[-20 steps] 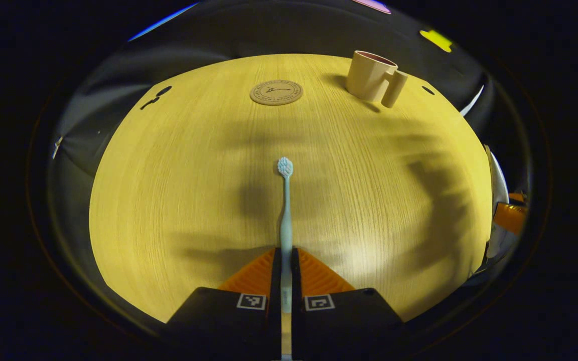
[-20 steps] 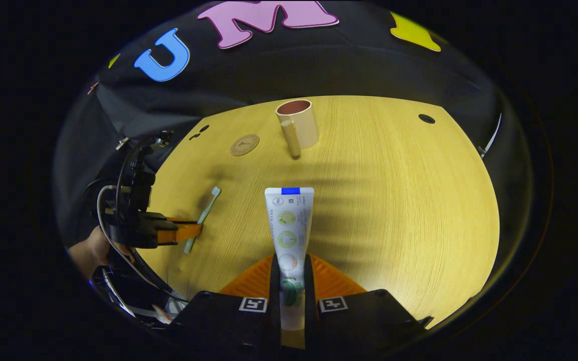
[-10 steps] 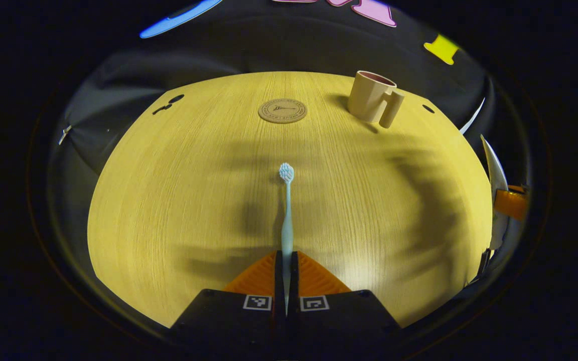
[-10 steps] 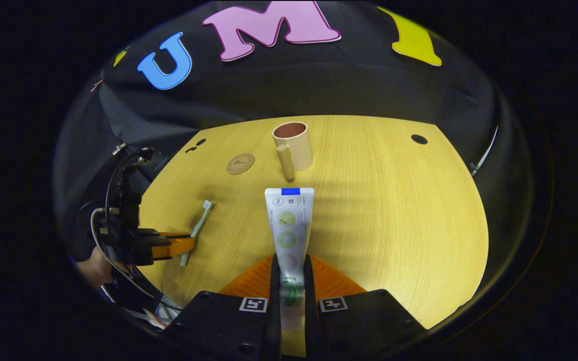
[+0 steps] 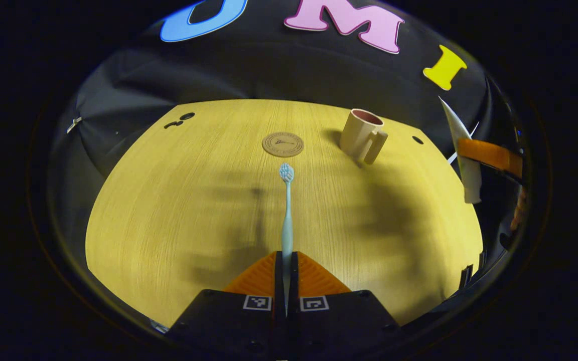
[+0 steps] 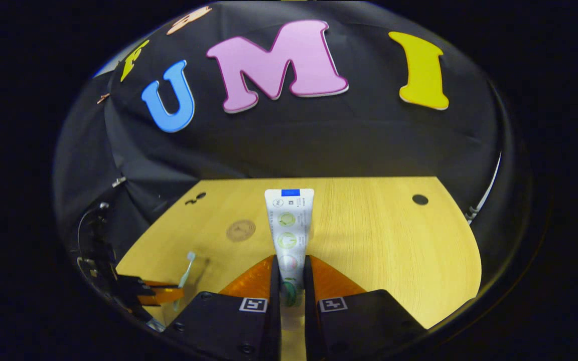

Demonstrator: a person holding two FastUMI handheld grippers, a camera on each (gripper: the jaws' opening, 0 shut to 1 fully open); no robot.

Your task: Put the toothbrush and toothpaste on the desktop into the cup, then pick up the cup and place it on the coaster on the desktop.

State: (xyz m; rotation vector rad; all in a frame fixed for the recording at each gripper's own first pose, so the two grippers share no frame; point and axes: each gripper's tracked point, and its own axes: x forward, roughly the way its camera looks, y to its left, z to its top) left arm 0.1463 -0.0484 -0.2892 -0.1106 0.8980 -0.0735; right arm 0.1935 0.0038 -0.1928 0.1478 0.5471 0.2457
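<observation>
1 toothbrush, 1 toothpaste, 1 cup, 1 coaster.

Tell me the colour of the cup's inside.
Dusty pink inside the beige cup, clearest at its open mouth in the left gripper view.

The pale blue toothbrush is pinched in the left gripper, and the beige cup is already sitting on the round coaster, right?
Not quite. The pale blue toothbrush is pinched in the left gripper, but the beige cup with a handle stands on the bare wooden desktop, apart from the round brown coaster. The left gripper view shows the gap between them.
</observation>
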